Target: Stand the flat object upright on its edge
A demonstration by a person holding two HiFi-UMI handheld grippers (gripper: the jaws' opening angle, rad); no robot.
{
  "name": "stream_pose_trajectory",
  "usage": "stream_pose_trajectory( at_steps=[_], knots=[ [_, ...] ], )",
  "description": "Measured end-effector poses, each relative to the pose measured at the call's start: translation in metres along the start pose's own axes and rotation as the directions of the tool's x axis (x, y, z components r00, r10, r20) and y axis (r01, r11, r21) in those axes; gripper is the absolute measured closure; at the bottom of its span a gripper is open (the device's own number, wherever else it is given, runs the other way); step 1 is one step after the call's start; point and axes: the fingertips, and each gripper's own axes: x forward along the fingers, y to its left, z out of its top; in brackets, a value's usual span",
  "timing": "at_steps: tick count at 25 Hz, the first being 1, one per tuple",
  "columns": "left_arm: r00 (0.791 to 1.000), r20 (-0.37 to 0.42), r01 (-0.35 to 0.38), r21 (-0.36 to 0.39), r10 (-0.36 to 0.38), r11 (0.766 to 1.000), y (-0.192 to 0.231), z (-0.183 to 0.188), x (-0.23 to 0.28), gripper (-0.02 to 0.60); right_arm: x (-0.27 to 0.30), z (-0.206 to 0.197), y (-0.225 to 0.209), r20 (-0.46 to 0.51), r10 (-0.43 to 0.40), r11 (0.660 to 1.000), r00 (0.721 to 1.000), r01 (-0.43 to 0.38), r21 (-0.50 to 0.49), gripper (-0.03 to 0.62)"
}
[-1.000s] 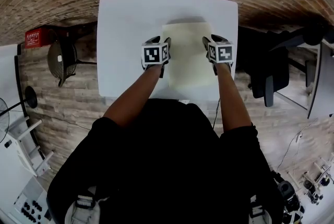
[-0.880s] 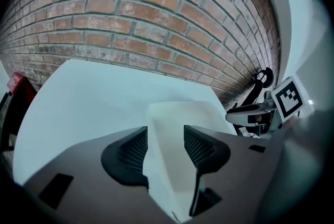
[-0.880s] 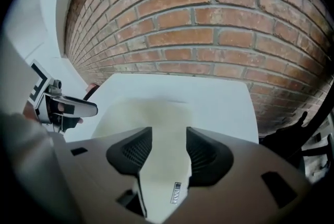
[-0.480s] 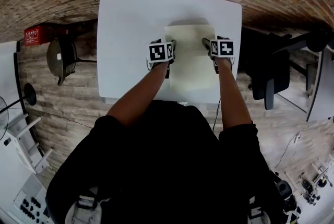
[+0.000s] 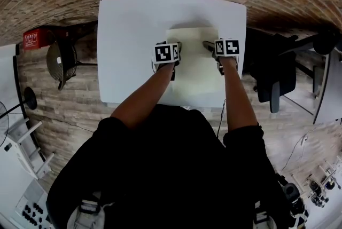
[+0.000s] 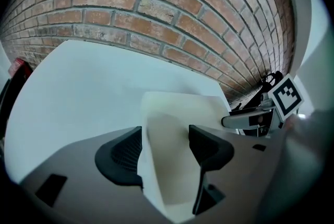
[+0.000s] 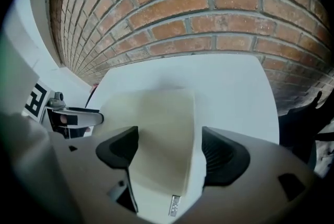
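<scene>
Starting far left, the red box [image 5: 33, 38] carries white print too small to read. The cream flat object [image 5: 193, 65] lies flat on the white table [image 5: 128, 25]. The left gripper [image 6: 165, 147] straddles its left edge and the right gripper [image 7: 169, 152] its right edge, both jaws having just been opening, now wide and gripping nothing.

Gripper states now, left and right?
Left gripper: open, jaws just been opening, cream board edge between them.
Right gripper: open, jaws just been opening, board edge between them.
</scene>
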Motion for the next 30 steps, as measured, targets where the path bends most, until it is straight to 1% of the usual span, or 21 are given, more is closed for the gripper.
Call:
stream_pose_trajectory(
  at_steps=[3,6,11,16,22,27,30],
  knots=[
    [1.0,-0.015,0.004,0.003,-0.004,1.0,-0.002,-0.001,0.004,0.305,0.004,-0.001,0.005,-0.011,0.042,0.999,0.999,-0.042,0.014,0.252],
    [0.999,-0.027,-0.017,0.014,0.017,1.0,-0.003,-0.002,0.006,0.305,0.005,-0.001,0.004,-0.015,0.039,0.999,0.999,-0.039,0.013,0.25],
    [0.999,-0.011,-0.033,0.027,0.034,0.999,-0.001,-0.002,0.008,0.305,0.007,-0.001,0.004,-0.012,0.027,1.0,1.0,-0.027,0.013,0.249],
    [0.999,-0.008,-0.037,0.017,0.037,0.999,-0.003,-0.001,0.009,0.305,0.006,-0.001,0.004,-0.003,0.035,0.999,0.999,-0.035,0.021,0.261],
    [1.0,-0.01,-0.027,0.008,0.027,1.0,-0.004,0.001,0.006,0.305,0.001,-0.003,0.007,0.012,0.025,0.999,1.0,-0.025,0.027,0.264],
    [1.0,-0.006,-0.029,-0.005,0.028,1.0,-0.005,-0.002,-0.001,0.305,-0.009,-0.001,0.013,0.033,0.004,1.0,0.999,-0.004,0.0,0.264],
    [1.0,0.015,-0.025,-0.004,0.025,1.0,-0.008,0.0,-0.009,0.305,-0.018,0.0,0.017,0.048,-0.001,1.0,0.999,0.002,-0.01,0.266]
  ],
)
